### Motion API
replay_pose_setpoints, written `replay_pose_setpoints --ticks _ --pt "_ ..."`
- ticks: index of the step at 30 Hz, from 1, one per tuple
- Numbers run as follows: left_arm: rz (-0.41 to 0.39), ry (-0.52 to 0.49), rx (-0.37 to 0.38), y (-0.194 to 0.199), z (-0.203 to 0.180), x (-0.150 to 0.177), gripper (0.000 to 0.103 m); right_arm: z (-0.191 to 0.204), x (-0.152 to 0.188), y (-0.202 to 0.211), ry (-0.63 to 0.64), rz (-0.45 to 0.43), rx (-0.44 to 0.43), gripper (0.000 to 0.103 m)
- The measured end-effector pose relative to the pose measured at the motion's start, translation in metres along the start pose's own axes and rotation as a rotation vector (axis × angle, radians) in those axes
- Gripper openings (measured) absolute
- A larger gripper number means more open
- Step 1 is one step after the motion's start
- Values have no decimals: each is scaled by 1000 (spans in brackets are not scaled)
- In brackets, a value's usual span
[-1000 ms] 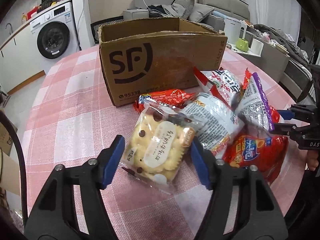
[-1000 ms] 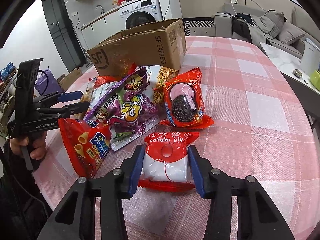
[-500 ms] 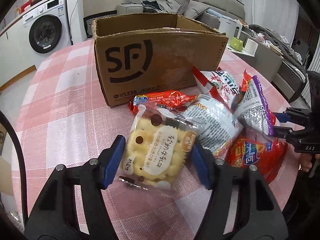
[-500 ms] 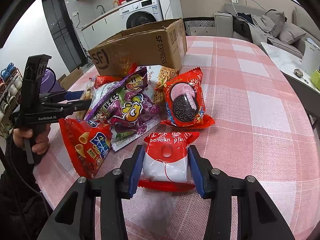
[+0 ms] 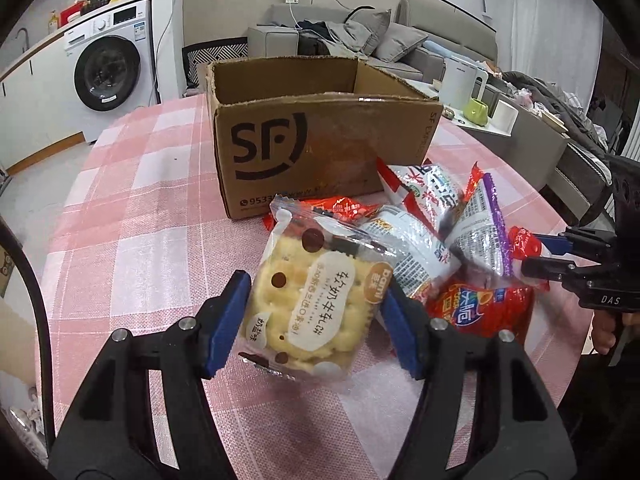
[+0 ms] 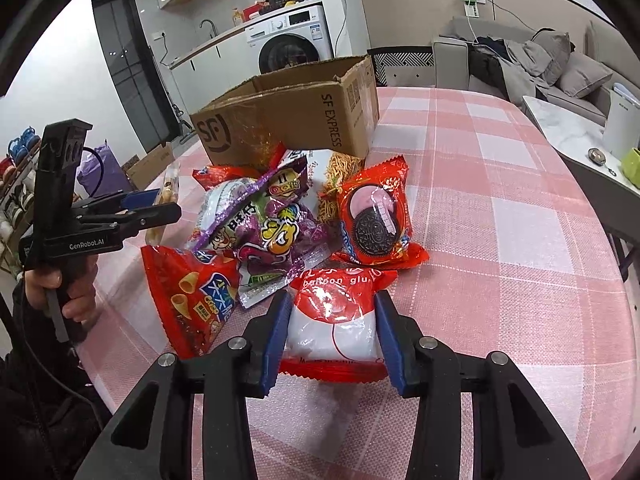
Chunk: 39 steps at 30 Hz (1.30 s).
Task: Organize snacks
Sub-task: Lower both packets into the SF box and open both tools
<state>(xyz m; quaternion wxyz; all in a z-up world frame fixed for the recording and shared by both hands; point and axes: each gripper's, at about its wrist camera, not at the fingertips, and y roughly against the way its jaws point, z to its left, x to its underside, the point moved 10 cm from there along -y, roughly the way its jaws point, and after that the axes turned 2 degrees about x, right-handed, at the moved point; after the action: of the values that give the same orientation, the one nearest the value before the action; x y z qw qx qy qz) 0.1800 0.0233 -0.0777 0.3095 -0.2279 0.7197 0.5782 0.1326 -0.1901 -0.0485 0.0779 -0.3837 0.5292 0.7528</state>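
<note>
the cardboard box (image 5: 320, 136) stands open-topped well ahead of both sets of jaws, and what shows of its inside in the left wrist view looks bare, so by my reading the sorting has barely begun: no snack can be seen packed, and the whole heap of bags still lies on the checked table (image 5: 132, 248) between the box and the grippers. the left gripper (image 5: 314, 318) has the biscuit pack (image 5: 316, 304) between its blue pads, jaws partly closed after narrowing in the last second, pads against the pack's sides and the pack's far end tipped up off the cloth, so it looks gripped and starting to lift. the right gripper (image 6: 332, 340) has just been closing a little on the red and white packet (image 6: 336, 320), pads pressing its sides, the packet still lying on the table just in front of the pile. left to do, as i judge it: carry both into the box, then the rest, the red cone-chip bag (image 6: 192, 292), the purple candy bag (image 6: 264, 220), the cookie pack (image 6: 374, 220) and the noodle bag (image 6: 340, 172). the left view alone looks down into the box and shows the silver backs of the bags; the right view alone shows the cookie pack, the bag fronts and the hand (image 6: 64, 284) on the left gripper's handle
</note>
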Motion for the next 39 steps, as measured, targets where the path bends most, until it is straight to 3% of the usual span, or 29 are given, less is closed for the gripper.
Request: replay_pose_setpoints --ticks 18,39 --pt "-111 41 -36 48 -6 -30 62 9 -48 44 -18 -167 -54 43" --pt "-182 91 -82 67 -4 -84 62 27 -118 36 2 -234 -107 43"
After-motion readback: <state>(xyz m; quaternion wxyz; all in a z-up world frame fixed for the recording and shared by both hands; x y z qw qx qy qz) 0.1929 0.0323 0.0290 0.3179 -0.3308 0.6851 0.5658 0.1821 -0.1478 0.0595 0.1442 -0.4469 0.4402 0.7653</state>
